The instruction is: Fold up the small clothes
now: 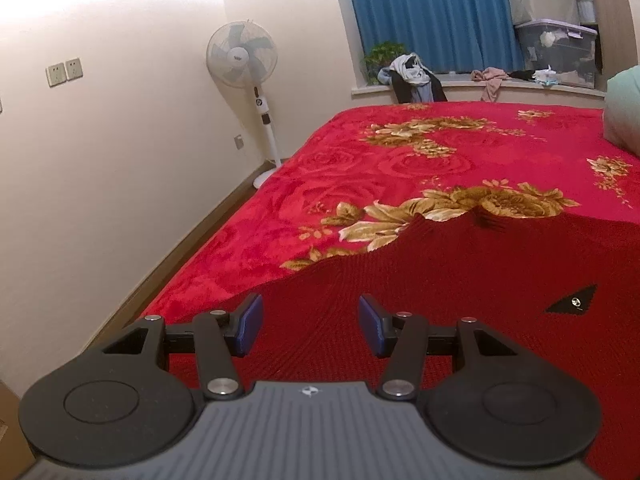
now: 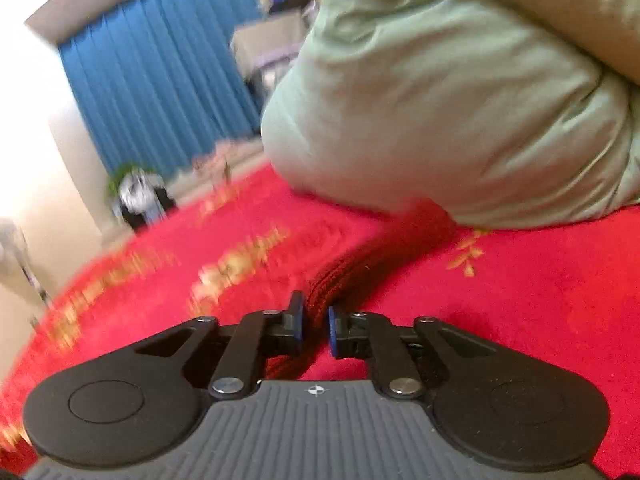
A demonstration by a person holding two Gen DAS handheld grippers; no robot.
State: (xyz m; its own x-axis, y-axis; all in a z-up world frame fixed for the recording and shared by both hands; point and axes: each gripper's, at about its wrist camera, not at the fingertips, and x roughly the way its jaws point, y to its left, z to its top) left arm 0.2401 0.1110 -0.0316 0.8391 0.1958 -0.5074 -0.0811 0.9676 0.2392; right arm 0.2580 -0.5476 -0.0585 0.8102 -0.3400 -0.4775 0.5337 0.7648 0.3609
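Observation:
A dark red knit garment with a small black triangular label lies spread on the bright red flowered blanket. My left gripper is open and empty, just above the garment's near part. In the right wrist view my right gripper is shut on a ribbed strip of the same dark red knit garment, which runs from the fingers away toward the pillow. That view is blurred by motion.
A large pale green pillow lies on the bed close ahead of the right gripper. A standing fan is by the left wall. Clothes and storage boxes sit on the window ledge under blue curtains.

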